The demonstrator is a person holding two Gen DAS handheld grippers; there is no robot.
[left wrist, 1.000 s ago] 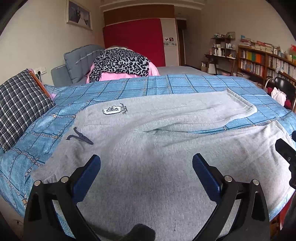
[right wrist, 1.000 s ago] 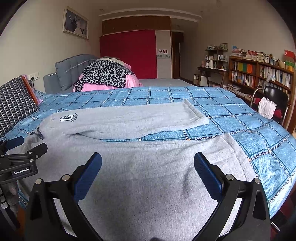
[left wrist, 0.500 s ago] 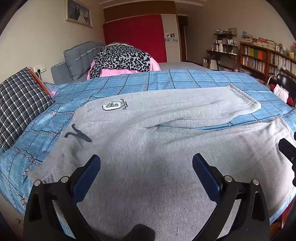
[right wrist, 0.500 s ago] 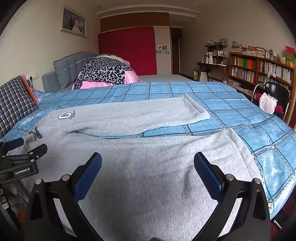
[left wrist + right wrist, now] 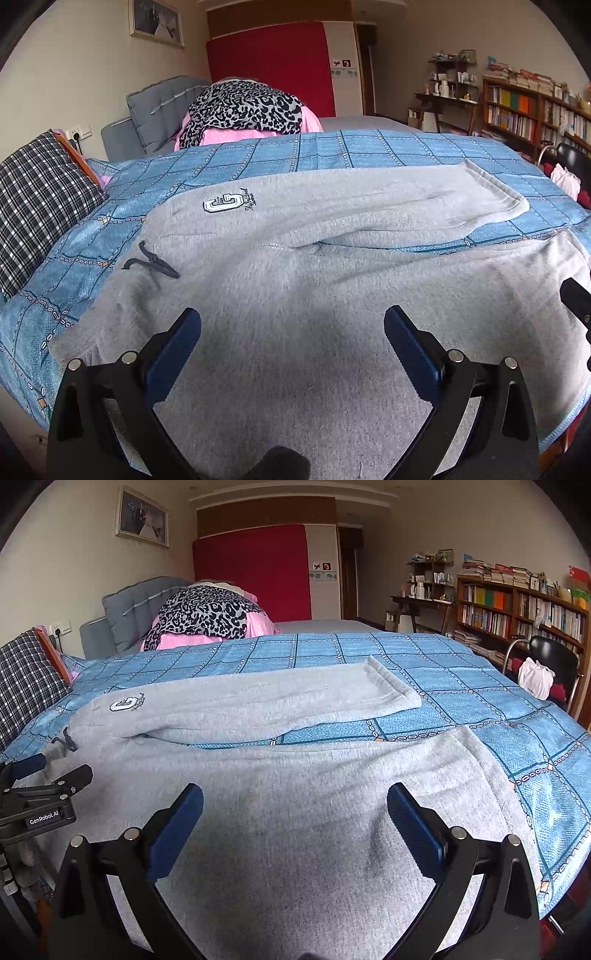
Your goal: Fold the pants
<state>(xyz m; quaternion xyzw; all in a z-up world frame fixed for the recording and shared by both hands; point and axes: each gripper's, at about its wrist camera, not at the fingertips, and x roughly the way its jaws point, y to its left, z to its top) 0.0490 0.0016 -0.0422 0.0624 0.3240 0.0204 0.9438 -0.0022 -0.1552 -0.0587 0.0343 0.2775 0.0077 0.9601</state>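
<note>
- While both grippers hang just above the near edge of the bed, the grey sweatpants [image 5: 303, 280] lie spread flat across the blue checked bedspread [image 5: 332, 151], waistband toward the left and both legs running off to the right.
- Left gripper [image 5: 291, 328]: jaws spread wide, nothing between the blue pads [image 5: 173, 350]. It sits over the hip and upper thigh of the near leg, and I can't tell if the pads actually touch the fabric.
- Right gripper [image 5: 295, 805]: same deal, fully released and holding nothing, parked further along the near leg toward the cuff end.
- In the right wrist view the left gripper [image 5: 44, 775] pokes in at the left edge over the waistband area.
- The far leg [image 5: 258, 701] lies apart from the near one, with a wedge of bedspread showing between them that widens toward the cuffs.
- A dark drawstring [image 5: 149, 260] lies loose on the waistband, and a white logo patch [image 5: 223, 203] sits on the far hip.
- Around the scene: a plaid pillow [image 5: 40, 199] on the left, a leopard-print blanket [image 5: 243, 107] piled over something pink at the grey headboard [image 5: 155, 103], a red wardrobe panel [image 5: 269, 66] behind, and a bookshelf [image 5: 517, 609] plus a black chair [image 5: 554, 653] on the right.
</note>
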